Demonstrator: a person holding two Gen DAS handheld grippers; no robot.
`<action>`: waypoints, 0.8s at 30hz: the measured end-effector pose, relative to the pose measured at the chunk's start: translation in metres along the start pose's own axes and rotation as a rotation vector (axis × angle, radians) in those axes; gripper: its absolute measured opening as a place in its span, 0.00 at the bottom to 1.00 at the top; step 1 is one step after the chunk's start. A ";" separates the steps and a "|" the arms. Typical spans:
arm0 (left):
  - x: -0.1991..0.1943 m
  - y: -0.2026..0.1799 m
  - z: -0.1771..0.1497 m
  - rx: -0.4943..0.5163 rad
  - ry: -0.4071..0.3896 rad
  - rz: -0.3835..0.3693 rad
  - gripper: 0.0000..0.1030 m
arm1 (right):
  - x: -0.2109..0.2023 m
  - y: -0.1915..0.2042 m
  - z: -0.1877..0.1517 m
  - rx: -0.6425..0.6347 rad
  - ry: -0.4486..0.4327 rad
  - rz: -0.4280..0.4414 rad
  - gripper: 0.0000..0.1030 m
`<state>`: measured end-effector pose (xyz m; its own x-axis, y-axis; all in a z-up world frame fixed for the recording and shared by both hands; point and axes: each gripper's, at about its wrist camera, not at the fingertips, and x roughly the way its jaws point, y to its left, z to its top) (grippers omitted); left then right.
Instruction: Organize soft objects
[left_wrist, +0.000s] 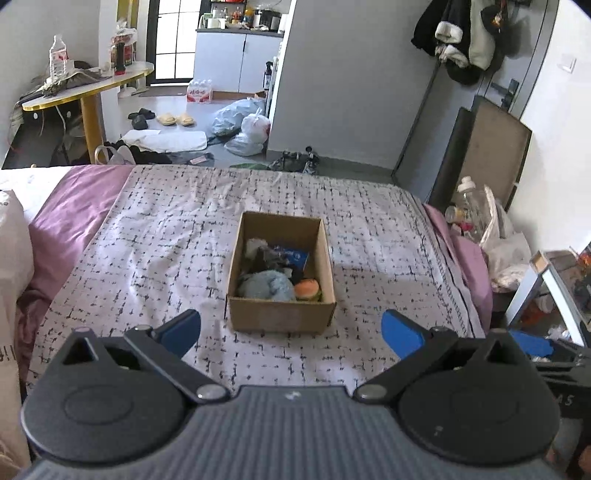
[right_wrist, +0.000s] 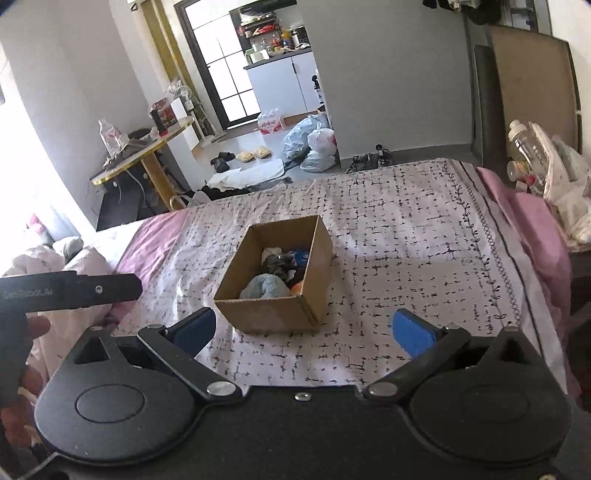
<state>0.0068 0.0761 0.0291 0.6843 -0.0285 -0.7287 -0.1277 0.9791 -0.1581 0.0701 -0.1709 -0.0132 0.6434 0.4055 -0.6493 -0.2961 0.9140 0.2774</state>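
Observation:
A brown cardboard box (left_wrist: 282, 317) stands on the patterned bedspread (left_wrist: 166, 236). In it lie a light blue plush (left_wrist: 266, 285), an orange burger toy (left_wrist: 307, 288), a grey furry toy (left_wrist: 258, 251) and a blue item (left_wrist: 293, 256). My left gripper (left_wrist: 291, 334) is open and empty, just short of the box's near wall. In the right wrist view the box (right_wrist: 273, 314) holds the blue plush (right_wrist: 264, 287). My right gripper (right_wrist: 303, 332) is open and empty in front of the box. The left gripper's body (right_wrist: 70, 290) shows at the left edge.
Pink bedding (right_wrist: 59, 258) is piled at the left of the bed. A bottle and bags (right_wrist: 535, 158) stand past the bed's right edge. A yellow-edged table (left_wrist: 88, 86) and floor clutter (left_wrist: 243, 125) lie beyond the bed's far end.

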 end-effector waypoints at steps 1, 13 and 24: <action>0.001 -0.002 -0.003 0.006 0.003 0.004 1.00 | -0.002 -0.001 -0.001 0.001 0.000 -0.001 1.00; 0.013 -0.019 -0.032 0.072 0.049 0.000 1.00 | -0.010 -0.009 -0.014 0.010 0.010 -0.013 1.00; 0.013 -0.018 -0.036 0.092 0.026 0.012 1.00 | -0.015 -0.011 -0.015 0.001 -0.007 -0.045 1.00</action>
<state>-0.0078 0.0512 -0.0011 0.6639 -0.0211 -0.7475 -0.0681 0.9937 -0.0886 0.0532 -0.1870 -0.0170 0.6606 0.3643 -0.6564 -0.2661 0.9312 0.2491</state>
